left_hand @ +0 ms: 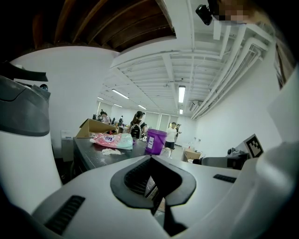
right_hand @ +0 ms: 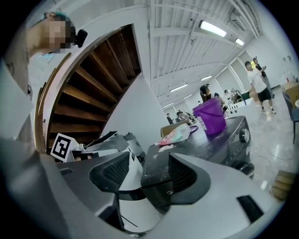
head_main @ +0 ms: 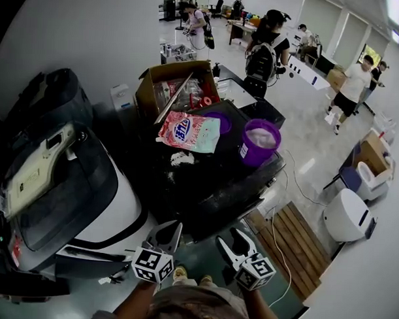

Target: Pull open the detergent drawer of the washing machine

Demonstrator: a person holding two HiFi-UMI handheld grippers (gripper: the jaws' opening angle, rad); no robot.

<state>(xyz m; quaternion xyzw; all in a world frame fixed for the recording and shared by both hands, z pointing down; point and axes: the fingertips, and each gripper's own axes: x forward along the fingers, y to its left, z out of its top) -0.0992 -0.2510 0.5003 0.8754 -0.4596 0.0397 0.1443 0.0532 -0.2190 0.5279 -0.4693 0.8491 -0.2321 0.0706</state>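
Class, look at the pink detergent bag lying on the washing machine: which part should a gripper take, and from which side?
Probably its near edge, approached from the person's side. The detergent bag lies flat on the washing machine, so only a thin edge fits between jaws; the cardboard box blocks the far side and the purple bucket the right.

A purple bucket (head_main: 260,142) stands upright with pale contents inside. Just beside it, on its left in the head view, a pink-and-teal detergent bag (head_main: 189,132) lies flat and overlaps a purple round item (head_main: 222,121). A white clump (head_main: 181,159) lies in front of the bag. An open cardboard box (head_main: 176,79) sits behind it. A slatted wooden pallet (head_main: 294,244) lies on the floor.
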